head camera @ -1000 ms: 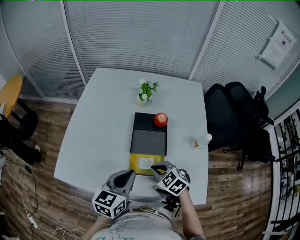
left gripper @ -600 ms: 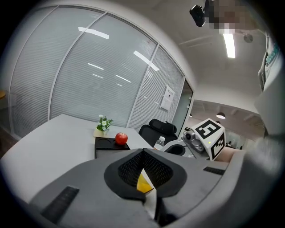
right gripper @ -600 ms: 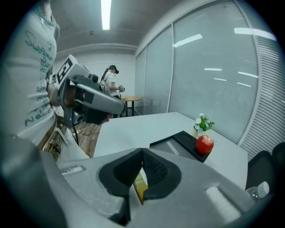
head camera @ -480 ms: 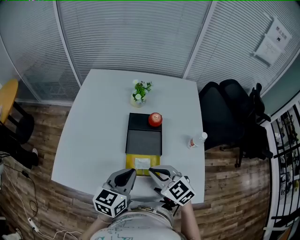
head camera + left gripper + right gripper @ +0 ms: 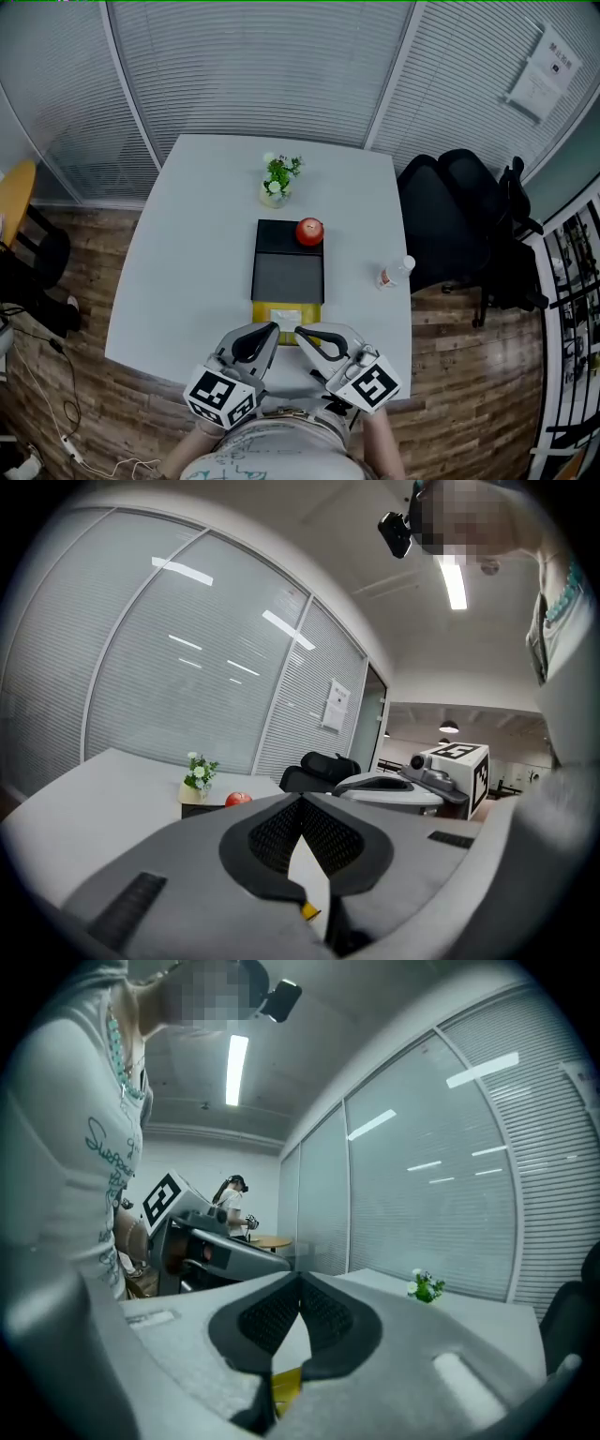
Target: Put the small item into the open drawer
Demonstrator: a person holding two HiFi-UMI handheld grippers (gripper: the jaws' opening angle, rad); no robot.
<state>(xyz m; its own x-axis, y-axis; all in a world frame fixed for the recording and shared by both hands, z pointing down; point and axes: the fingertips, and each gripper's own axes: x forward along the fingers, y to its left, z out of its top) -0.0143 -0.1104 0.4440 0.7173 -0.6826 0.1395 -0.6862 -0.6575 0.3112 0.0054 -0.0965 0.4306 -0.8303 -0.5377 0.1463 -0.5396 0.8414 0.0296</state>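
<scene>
A black drawer box (image 5: 288, 274) lies in the middle of the white table (image 5: 187, 244). Its yellow drawer (image 5: 281, 312) is pulled open toward me, with a white patch inside. A small red apple (image 5: 309, 231) sits on the box's far right corner and also shows in the left gripper view as the apple (image 5: 238, 799). My left gripper (image 5: 273, 329) and right gripper (image 5: 301, 334) hover side by side at the table's near edge, just short of the drawer. Both point level toward the box. The left gripper (image 5: 300, 799) is shut and empty, and so is the right gripper (image 5: 300, 1279).
A small potted plant (image 5: 275, 180) stands behind the box. A water bottle (image 5: 396, 272) lies near the table's right edge. Black office chairs (image 5: 459, 225) stand to the right. Blinds on glass walls close off the far side. Another person is far off in the right gripper view.
Both grippers have risen. The right one tipped up from over the drawer to level and drew back toward me; the left moved slightly forward. Both stayed shut.
</scene>
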